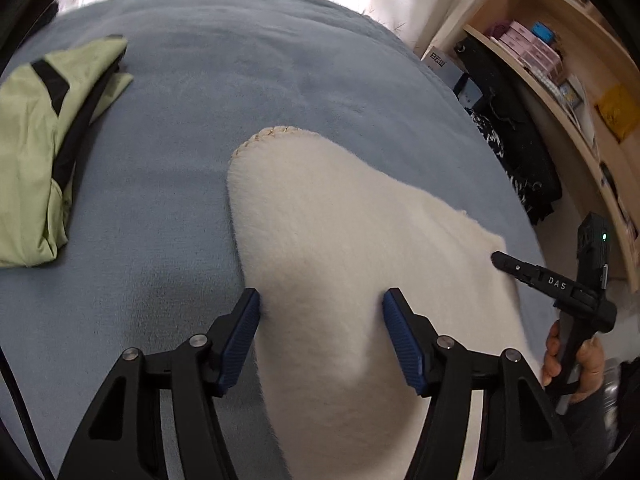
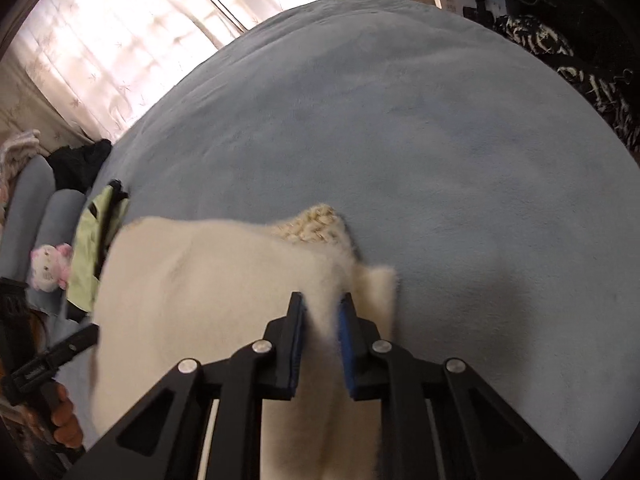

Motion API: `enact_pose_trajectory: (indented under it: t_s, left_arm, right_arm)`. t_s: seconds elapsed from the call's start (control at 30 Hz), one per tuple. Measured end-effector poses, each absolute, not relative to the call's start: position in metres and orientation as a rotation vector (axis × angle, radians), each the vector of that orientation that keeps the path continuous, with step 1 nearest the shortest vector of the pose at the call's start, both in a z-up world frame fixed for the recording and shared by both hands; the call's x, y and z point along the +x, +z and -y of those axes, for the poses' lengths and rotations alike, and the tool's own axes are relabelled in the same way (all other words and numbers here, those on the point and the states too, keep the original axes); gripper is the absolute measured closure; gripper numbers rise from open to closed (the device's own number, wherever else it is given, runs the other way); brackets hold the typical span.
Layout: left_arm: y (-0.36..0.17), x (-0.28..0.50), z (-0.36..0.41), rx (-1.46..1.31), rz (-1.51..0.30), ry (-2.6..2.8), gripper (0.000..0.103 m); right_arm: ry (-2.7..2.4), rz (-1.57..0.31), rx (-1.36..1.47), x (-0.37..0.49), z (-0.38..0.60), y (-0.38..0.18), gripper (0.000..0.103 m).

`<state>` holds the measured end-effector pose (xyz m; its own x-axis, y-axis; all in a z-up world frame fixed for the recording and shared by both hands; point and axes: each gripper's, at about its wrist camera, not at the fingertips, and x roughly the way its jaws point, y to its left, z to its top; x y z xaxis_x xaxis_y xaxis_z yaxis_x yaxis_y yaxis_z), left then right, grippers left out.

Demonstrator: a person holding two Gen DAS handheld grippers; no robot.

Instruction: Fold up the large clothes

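Note:
A cream fleece garment (image 1: 340, 220) with a stitched hem is lifted off the blue bed cover (image 1: 240, 80). In the left wrist view it fills the gap between the wide-set blue pads of my left gripper (image 1: 320, 312), which hold a thick fold. At the far right of that view is my right gripper (image 1: 520, 270), held by a hand (image 1: 576, 364). In the right wrist view my right gripper (image 2: 322, 308) stands nearly closed, pinching a thin ridge of the cream garment (image 2: 208, 280) beside a knitted patch (image 2: 316, 222). My left gripper (image 2: 76, 344) shows at the lower left there.
A folded light green garment (image 1: 40, 140) with black trim lies at the bed's left. Dark patterned clothes (image 1: 516, 152) hang off the right edge before a wooden shelf (image 1: 560, 80). A pink and white plush toy (image 2: 48, 268) sits near grey cushions. Curtains (image 2: 100, 60) hang behind.

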<state>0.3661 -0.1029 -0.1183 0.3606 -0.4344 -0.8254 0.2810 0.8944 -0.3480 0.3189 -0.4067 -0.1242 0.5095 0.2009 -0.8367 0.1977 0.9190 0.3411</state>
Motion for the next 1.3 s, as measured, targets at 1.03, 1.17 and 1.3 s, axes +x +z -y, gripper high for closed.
enact_pose_trajectory:
  t_s: [1.03, 1.17, 1.3]
  left_arm:
    - [-0.102, 0.374, 0.126, -0.136, -1.038, -0.389, 0.073]
    - [-0.091, 0.353, 0.113, -0.163, -1.056, -0.394, 0.073]
    - [-0.077, 0.309, 0.106, -0.144, -1.030, -0.462, 0.072]
  right_arm:
    - [0.063, -1.032, 0.554, 0.305, 0.421, -0.117, 0.103]
    - [0.074, -1.022, 0.515, 0.282, 0.409, -0.097, 0.099]
    - [0.214, -1.019, 0.469, 0.243, 0.372, -0.082, 0.099]
